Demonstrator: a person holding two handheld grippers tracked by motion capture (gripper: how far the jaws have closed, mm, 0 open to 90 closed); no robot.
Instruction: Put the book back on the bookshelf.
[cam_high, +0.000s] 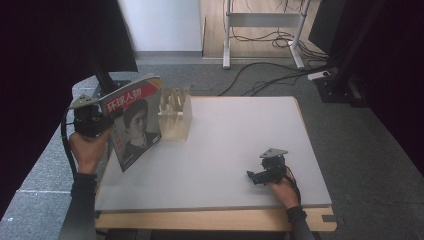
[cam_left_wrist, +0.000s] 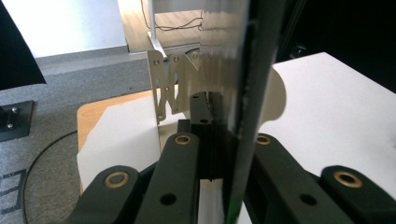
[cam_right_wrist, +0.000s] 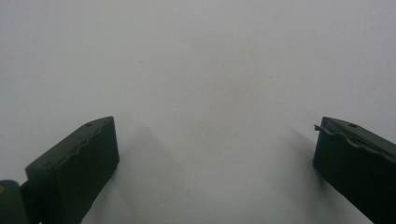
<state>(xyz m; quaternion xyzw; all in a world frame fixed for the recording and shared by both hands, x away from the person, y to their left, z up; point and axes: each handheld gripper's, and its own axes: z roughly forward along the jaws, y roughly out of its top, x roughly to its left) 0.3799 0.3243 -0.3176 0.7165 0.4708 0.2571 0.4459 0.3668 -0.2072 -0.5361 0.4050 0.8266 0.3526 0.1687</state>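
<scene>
**Left gripper holds magazine upright at desk's left edge; right gripper idle, jaws wide**

- Left gripper (cam_high: 102, 121): at the far-left edge of the desk (cam_high: 240, 150), held up in the left hand (cam_high: 89, 147). Jaws closed on the edge of a magazine (cam_high: 135, 125). The left gripper view confirms it: the magazine (cam_left_wrist: 233, 93) is seen edge-on, pinched between the two black jaws.
- Magazine: held upright and slightly tilted, cover facing the near-right. Red title band with white characters at the top, a portrait below. Lower corner sits at or just above the desk surface; can't tell if it touches.
- Wooden slotted rack (cam_high: 175, 114): stands on the desk just right of the magazine, far-left area. In the left gripper view the rack (cam_left_wrist: 175, 86) sits directly beyond the jaws, pale ply with screw heads.
- Right gripper (cam_high: 256, 176): near-right on the desk, resting low, right hand (cam_high: 285, 192) behind it. Jaws spread wide with nothing between them; the right gripper view looks straight at bare white desk top (cam_right_wrist: 196, 70).
- Floor beyond the desk: grey carpet with loose cables (cam_high: 270, 75) and a white frame stand (cam_high: 262, 30).
</scene>
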